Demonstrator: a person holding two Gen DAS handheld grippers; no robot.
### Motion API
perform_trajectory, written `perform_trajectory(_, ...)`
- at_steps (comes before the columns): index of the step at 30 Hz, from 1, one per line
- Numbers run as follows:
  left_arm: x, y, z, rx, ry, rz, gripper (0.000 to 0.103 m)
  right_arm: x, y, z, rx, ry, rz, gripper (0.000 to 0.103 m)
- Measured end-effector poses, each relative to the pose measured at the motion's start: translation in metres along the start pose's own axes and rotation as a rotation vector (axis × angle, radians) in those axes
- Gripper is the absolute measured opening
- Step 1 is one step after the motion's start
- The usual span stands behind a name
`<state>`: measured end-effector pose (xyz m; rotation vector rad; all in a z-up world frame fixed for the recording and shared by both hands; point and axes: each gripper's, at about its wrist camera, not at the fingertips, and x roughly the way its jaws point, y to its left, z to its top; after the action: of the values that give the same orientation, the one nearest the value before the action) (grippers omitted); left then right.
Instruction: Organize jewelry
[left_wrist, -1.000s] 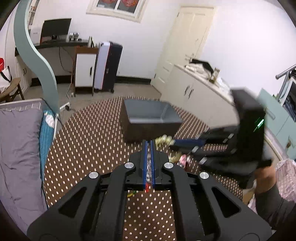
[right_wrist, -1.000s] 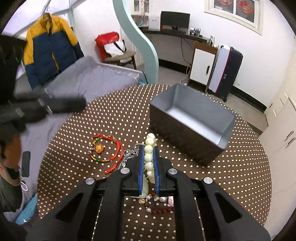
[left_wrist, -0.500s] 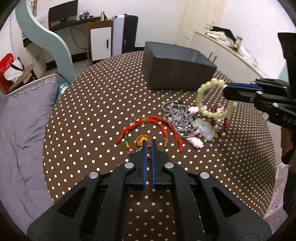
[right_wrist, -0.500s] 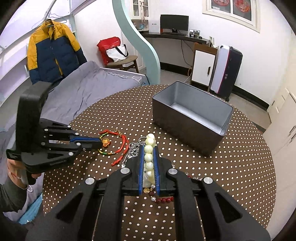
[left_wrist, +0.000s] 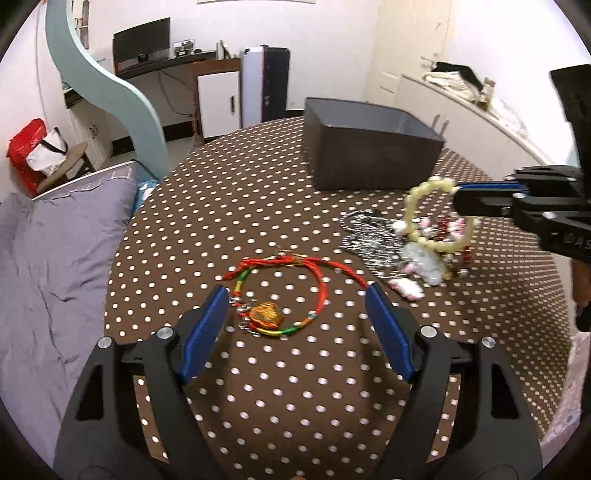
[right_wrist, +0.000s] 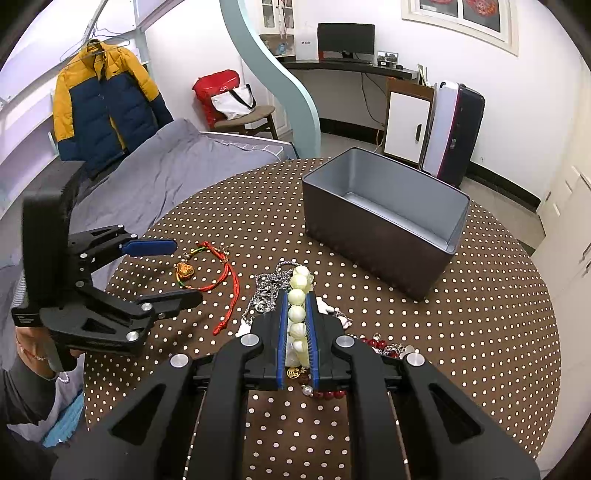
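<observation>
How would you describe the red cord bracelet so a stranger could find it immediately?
On the round polka-dot table, look left of the grey box and the tangled jewelry pile. The red cord bracelet lies alone between the left gripper's opening jaws, the only one with an orange-gold charm.

Both handheld tools were matte black plastic. The left gripper (left_wrist: 295, 314) had two broad forked arms ending in fingers (left_wrist: 202, 334) faced with bright blue pads, and round silver screw heads sat at the arm joints. A tall black block rose behind its handle. The right gripper (right_wrist: 297, 332) was built the same: black arms, narrow blue pads, silver screws, with pale raised lettering on its side, too partial to read. The person's left hand (right_wrist: 35, 354) came out of a dark grey sleeve, a thin beaded bracelet at the wrist.
</observation>
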<state>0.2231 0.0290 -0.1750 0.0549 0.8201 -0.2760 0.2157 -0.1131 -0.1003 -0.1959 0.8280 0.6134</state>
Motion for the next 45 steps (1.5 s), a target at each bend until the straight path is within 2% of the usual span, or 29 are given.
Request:
perform_trajectory(4, 0.007, 0.001, -0.002, 0.002, 0.022, 0.014, 0.075, 0.000, -0.001, 0.000, 0.000, 0.003, 0.001, 0.008)
perform_trajectory(6, 0.014, -0.004, -0.003, 0.026, 0.055, 0.040, 0.068, 0.002, -0.001, 0.000, 0.001, 0.005, 0.000, 0.008)
perform_trajectory(7, 0.013, -0.004, -0.004, 0.033, 0.046, 0.044, 0.066, 0.003, 0.000, 0.000, 0.002, 0.006, 0.001, 0.008)
perform_trajectory(9, 0.011, -0.006, -0.004, 0.028, 0.041, 0.032, 0.058, 0.004, 0.001, 0.000, 0.001, 0.008, 0.004, 0.008)
perform_trajectory(11, 0.007, -0.003, -0.003, 0.020, 0.036, 0.015, 0.038, 0.004, 0.002, 0.000, -0.002, 0.008, 0.004, 0.008)
perform_trajectory(17, 0.004, -0.002, -0.003, 0.001, 0.016, -0.018, 0.019, 0.001, 0.003, 0.002, -0.002, -0.006, -0.003, 0.008)
perform_trajectory(20, 0.004, 0.005, -0.001, -0.032, 0.005, -0.067, 0.019, -0.003, 0.003, 0.002, -0.003, -0.018, -0.009, 0.008)
perform_trajectory(27, -0.001, 0.013, 0.005, -0.070, -0.015, -0.120, 0.019, -0.017, 0.000, 0.004, 0.002, -0.058, -0.020, 0.008)
perform_trajectory(31, -0.012, 0.013, 0.020, -0.074, -0.046, -0.168, 0.019, -0.024, -0.004, 0.006, 0.003, -0.082, -0.027, 0.008)
perform_trajectory(35, -0.023, 0.005, 0.048, -0.055, -0.092, -0.201, 0.019, -0.035, -0.012, 0.021, 0.012, -0.125, -0.052, 0.008)
perform_trajectory(38, -0.030, -0.008, 0.081, -0.021, -0.131, -0.248, 0.019, -0.043, -0.019, 0.035, 0.019, -0.170, -0.083, 0.008)
perform_trajectory(41, -0.031, -0.018, 0.117, 0.004, -0.170, -0.238, 0.019, -0.045, -0.026, 0.049, 0.022, -0.205, -0.128, 0.008)
perform_trajectory(45, -0.021, -0.028, 0.159, -0.002, -0.181, -0.261, 0.019, -0.036, -0.038, 0.065, 0.031, -0.232, -0.191, 0.008)
